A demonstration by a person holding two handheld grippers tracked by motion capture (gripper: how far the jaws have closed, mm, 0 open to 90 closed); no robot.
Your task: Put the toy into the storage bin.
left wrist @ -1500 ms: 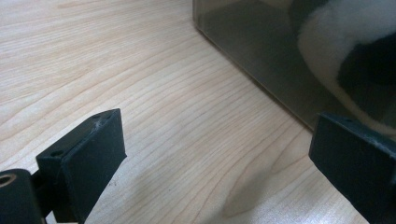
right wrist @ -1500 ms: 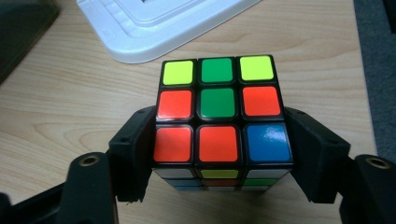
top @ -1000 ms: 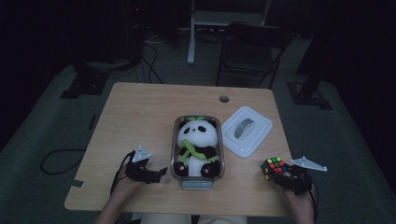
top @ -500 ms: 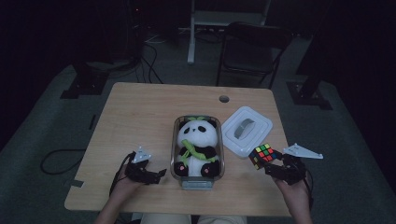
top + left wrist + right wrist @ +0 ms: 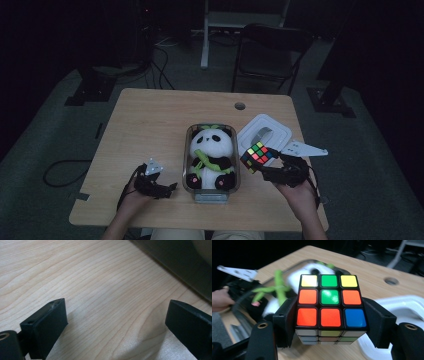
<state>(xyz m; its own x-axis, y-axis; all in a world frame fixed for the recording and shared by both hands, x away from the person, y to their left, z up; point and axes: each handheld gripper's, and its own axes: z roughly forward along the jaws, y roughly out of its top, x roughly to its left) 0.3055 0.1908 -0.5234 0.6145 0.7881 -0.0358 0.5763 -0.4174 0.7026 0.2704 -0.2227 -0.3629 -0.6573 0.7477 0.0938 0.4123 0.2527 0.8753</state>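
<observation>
My right gripper (image 5: 260,165) is shut on a Rubik's cube (image 5: 257,156), held in the air just right of the clear container (image 5: 192,131). In the right gripper view the cube (image 5: 329,306) sits squeezed between both black jaws, its orange, green, yellow and blue stickers facing the camera. A plush panda (image 5: 210,157) with a green bamboo sprig lies inside the container. My left gripper (image 5: 170,188) rests low on the table left of the container, jaws open with only bare wood (image 5: 112,302) between them.
A white lid (image 5: 265,134) lies on the table right of the container, behind the cube. The table has a cable hole (image 5: 240,106) near its far edge. A dark chair (image 5: 272,52) and stand legs are beyond the table.
My right gripper has risen and moved left toward the container with the cube in it. The left gripper has stayed in place.
</observation>
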